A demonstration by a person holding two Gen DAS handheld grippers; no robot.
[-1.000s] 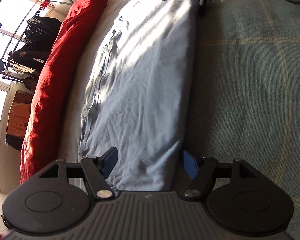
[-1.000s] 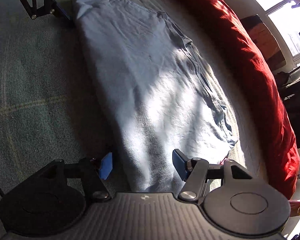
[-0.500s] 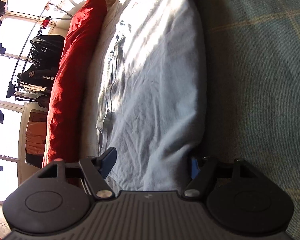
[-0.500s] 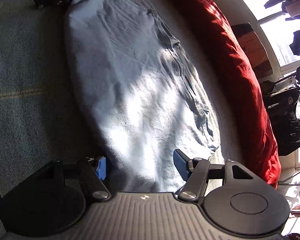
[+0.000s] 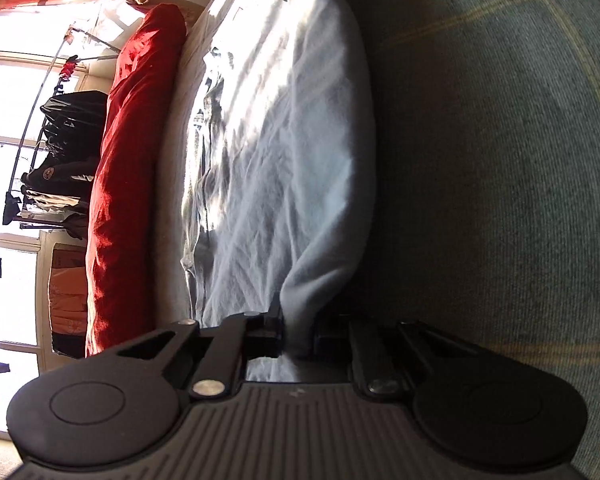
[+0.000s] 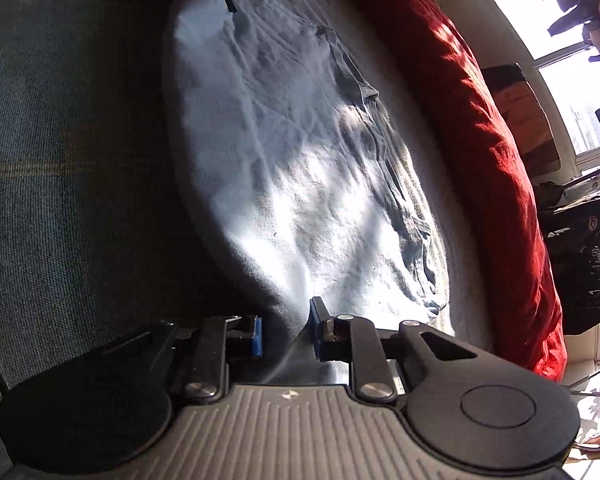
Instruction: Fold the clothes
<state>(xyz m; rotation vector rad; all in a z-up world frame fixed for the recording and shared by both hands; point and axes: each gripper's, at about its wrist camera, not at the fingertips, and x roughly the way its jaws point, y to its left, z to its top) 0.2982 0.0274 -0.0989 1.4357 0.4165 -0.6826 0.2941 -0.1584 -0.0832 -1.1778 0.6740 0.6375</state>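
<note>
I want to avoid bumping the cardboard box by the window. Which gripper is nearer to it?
Left. The left gripper, shut on the shirt, has the cardboard box level beside it; the right gripper sees it farther ahead, beyond the red duvet.

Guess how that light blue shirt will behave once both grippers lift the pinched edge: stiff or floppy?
Likely floppy: the light blue shirt is creased all over and bunches into a soft ridge where the left gripper pinches it. It probably sags between the two holds, since the right gripper grips the opposite end. Looks thin, so probably light; it may drag on the green blanket.
</note>
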